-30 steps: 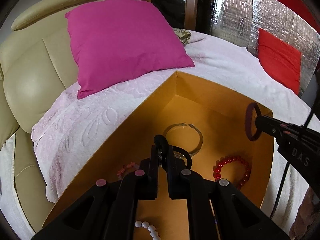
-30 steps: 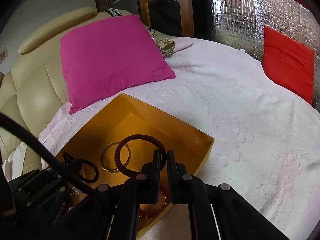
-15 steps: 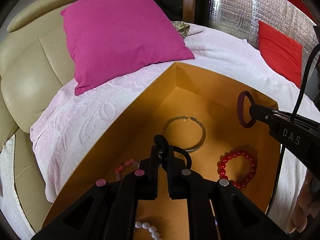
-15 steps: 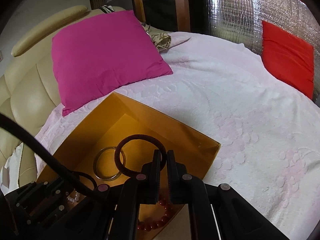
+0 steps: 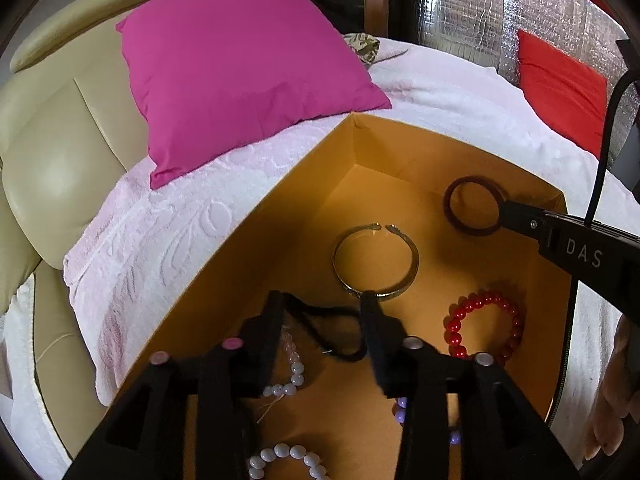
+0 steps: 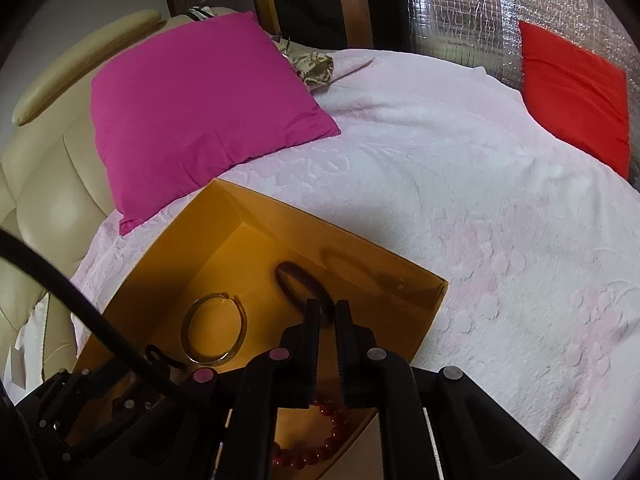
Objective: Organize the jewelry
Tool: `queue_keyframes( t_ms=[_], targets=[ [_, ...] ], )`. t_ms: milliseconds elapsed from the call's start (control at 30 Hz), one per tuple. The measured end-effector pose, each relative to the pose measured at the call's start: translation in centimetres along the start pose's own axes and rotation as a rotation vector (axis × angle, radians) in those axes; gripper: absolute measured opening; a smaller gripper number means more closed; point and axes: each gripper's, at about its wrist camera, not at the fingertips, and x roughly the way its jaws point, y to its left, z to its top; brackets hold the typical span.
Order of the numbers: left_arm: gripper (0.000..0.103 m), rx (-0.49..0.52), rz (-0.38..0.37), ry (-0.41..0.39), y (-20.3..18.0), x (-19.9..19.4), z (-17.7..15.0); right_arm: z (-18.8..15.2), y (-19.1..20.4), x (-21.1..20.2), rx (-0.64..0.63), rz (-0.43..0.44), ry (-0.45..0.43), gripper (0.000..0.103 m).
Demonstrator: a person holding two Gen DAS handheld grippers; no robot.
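Note:
An open orange box (image 5: 304,184) lies on the pink bedspread. My left gripper (image 5: 322,304) is open inside it, and a black hair tie (image 5: 340,332) lies loose on the floor between its fingers. My right gripper (image 6: 327,314) is shut on a dark maroon bangle (image 5: 474,210), lowered into the box's far right corner; the bangle also shows in the right wrist view (image 6: 300,280). A gold open bangle (image 5: 376,260), a red bead bracelet (image 5: 486,328), white pearl beads (image 5: 288,456) and clear beads (image 5: 292,348) lie on the box floor.
A magenta pillow (image 5: 240,68) leans on the cream sofa back (image 5: 52,136) behind the box. A red pillow (image 6: 576,92) sits far right by a silver foil wall. Wide pink bedspread (image 6: 500,220) spreads right of the box (image 6: 400,276).
My left gripper opened and dropped the black hair tie onto the box floor. My right gripper lowered the maroon bangle into the box and tilted it flatter.

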Motion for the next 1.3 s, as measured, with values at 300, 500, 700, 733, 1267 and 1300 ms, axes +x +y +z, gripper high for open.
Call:
queue_keyframes(
  t_ms=[300,500,700,733,1267,1300],
  targets=[
    [0.061,0.005,0.016,-0.043,-0.1,-1.2,0.3,-0.6,-0.5,-1.0,0.016,0.006,-0.011,0.012],
    [0.064,0.0,0.036,-0.101,0.1,-2.6,0.6,-1.4,-1.2,-3.2,0.022,0.015,-0.034,0.012],
    [0.079,-0.001,0.057,-0.168,0.1,-5.5,0.4,-2.8,-2.3,-7.2,0.052,0.031,-0.065,0.014],
    [0.08,-0.003,0.059,-0.189,0.2,-6.4,0.2,-3.2,-2.6,-8.2,0.055,0.032,-0.073,0.017],
    [0.087,0.018,0.187,-0.3,2.7,-20.7,-5.4,-11.0,-1.4,-24.7,0.023,0.078,-0.194,0.045],
    [0.087,0.031,0.191,-0.302,2.8,-21.6,-5.8,-11.5,-1.0,-25.3,0.017,0.075,-0.198,0.047]
  ],
)
